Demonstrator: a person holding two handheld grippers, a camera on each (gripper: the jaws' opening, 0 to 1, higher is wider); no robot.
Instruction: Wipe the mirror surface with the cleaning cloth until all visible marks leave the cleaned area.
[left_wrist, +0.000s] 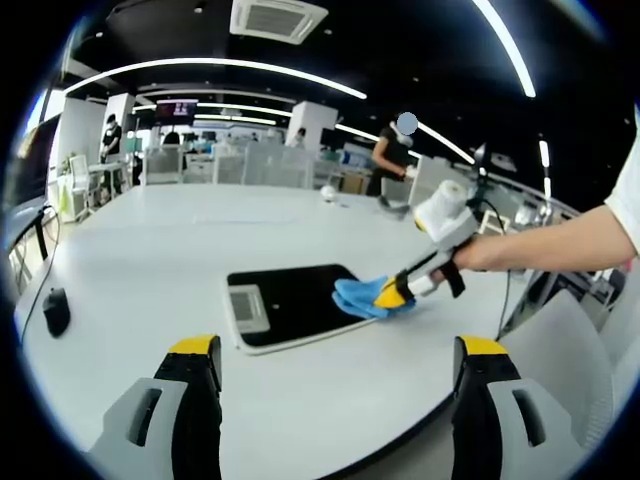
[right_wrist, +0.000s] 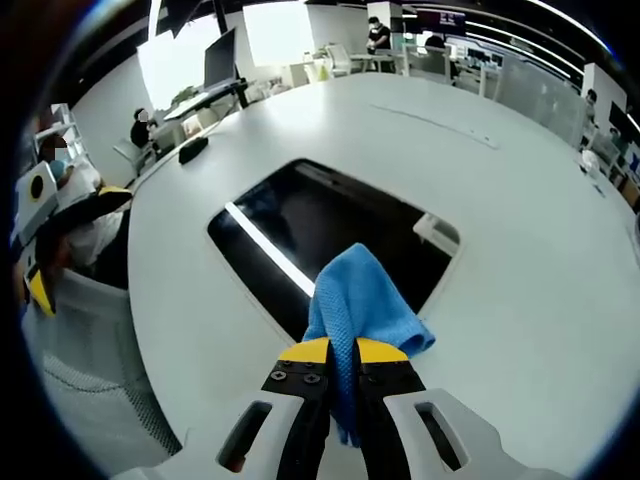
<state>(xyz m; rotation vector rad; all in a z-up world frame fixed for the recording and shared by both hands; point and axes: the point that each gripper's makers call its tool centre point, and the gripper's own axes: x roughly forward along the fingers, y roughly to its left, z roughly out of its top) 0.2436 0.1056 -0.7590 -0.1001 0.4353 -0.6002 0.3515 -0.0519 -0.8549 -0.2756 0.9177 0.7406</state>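
Right hand-held gripper (right_wrist: 342, 352) pinched on cloth (right_wrist: 362, 297), pressed at near right edge of mirror (left_wrist: 290, 300) lying flat mid-bench (left_wrist: 150, 250); left hand-held gripper (left_wrist: 335, 365) spread wide, empty, hovering clear at near side. Risk judged: unbraced mirror sliding under wipe; bunched cloth missing marks; yellow tips scraping glass.

Blue cloth (left_wrist: 362, 297) on mirror (left_wrist: 285, 305)
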